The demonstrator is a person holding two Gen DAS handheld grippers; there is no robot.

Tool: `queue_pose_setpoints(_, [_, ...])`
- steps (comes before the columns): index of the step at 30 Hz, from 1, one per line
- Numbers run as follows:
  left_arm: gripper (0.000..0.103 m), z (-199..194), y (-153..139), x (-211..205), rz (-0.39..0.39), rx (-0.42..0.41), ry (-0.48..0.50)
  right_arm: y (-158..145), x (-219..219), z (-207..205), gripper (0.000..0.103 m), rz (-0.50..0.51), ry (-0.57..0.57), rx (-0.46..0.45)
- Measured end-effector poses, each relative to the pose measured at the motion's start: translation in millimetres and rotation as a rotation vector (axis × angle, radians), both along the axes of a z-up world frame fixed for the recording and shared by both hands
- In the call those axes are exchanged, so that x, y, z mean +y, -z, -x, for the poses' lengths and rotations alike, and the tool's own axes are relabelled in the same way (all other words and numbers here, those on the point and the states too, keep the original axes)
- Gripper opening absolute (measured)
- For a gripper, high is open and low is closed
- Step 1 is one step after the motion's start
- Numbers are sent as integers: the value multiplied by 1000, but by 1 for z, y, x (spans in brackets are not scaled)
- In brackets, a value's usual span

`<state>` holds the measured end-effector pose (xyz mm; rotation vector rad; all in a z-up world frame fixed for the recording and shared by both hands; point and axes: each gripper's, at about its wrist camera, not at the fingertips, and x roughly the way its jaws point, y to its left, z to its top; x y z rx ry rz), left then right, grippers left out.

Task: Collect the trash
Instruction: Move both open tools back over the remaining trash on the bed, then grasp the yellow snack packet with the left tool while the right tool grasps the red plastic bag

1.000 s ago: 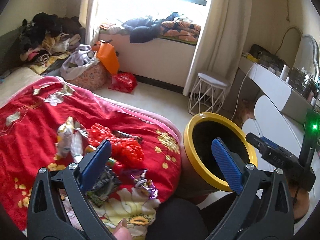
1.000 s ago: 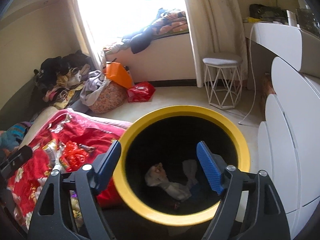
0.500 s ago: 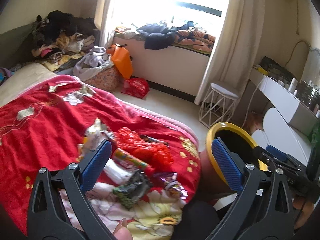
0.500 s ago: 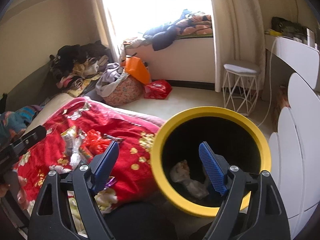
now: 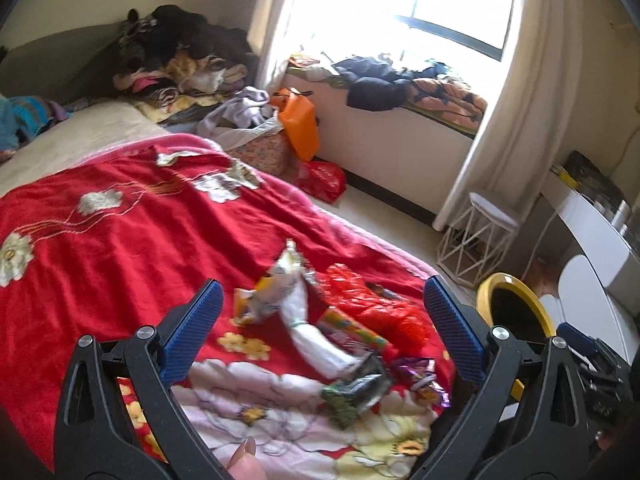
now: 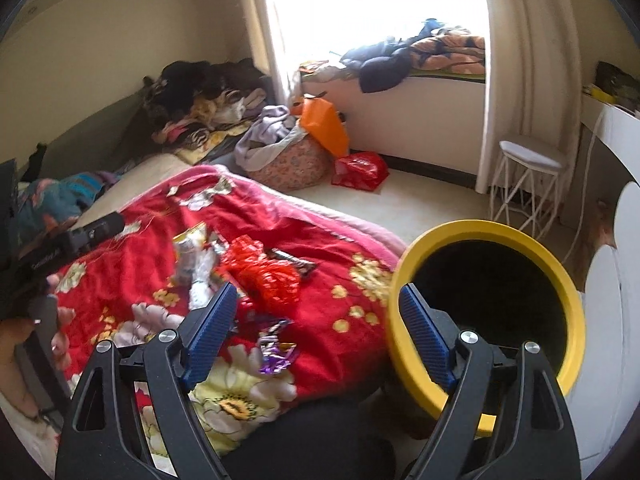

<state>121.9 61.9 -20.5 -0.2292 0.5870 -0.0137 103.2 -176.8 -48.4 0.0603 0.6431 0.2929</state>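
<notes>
**Both my hand-held grippers are open over the trash on the bed**

My left hand-held gripper (image 5: pixel 320 312) stands wide open and holds nothing. Between its blue pads I see the trash on the red blanket (image 5: pixel 120 248) of the bed. A white and silver wrapper (image 5: pixel 292 300) lies near the middle of the view, and the crumpled red plastic (image 5: pixel 372 304) is just beside it, at about 3 o'clock from it. A dark green packet (image 5: pixel 356 392) and a small purple foil (image 5: pixel 416 372) lie lower, at about 5 o'clock from the white wrapper, near the edge of the blanket.

My right hand-held gripper (image 6: pixel 316 324) is also open and empty. In its view the red plastic (image 6: pixel 264 272) is at 12 o'clock from the left pad, and the purple foil (image 6: pixel 276 352) lies between the two pads. The yellow bin (image 6: pixel 404 312) stands on the floor just beside the bed, at 3 o'clock; its inside is dark and I cannot tell what is in it. The right pad is in front of its rim.
</notes>
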Motion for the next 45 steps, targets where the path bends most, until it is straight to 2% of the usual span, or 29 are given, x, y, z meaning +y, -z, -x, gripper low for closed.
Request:
queue_pose_setpoints(9, [92, -3, 18, 38, 21, 44, -70, 10, 44, -9, 80, 45, -90, 12])
queue_pose_setpoints(16, [92, -8, 37, 48, 7, 88, -72, 23, 63, -20, 80, 63, -125, 34])
queue_pose_setpoints(28, [91, -29, 57, 43, 3, 137, -40, 47, 57, -60, 80, 62, -98, 93])
queue_pose_setpoints(32, [87, -45, 62, 32, -13, 155, -7, 59, 56, -82, 80, 40, -107, 155])
queue_pose_setpoints(43, [85, -90, 77, 18, -70, 229, 28, 88, 66, -124, 66, 13, -130, 274])
queue_pose_setpoints(45, [83, -97, 78, 16, -85, 236, 30, 91, 69, -126, 59, 13, -139, 284])
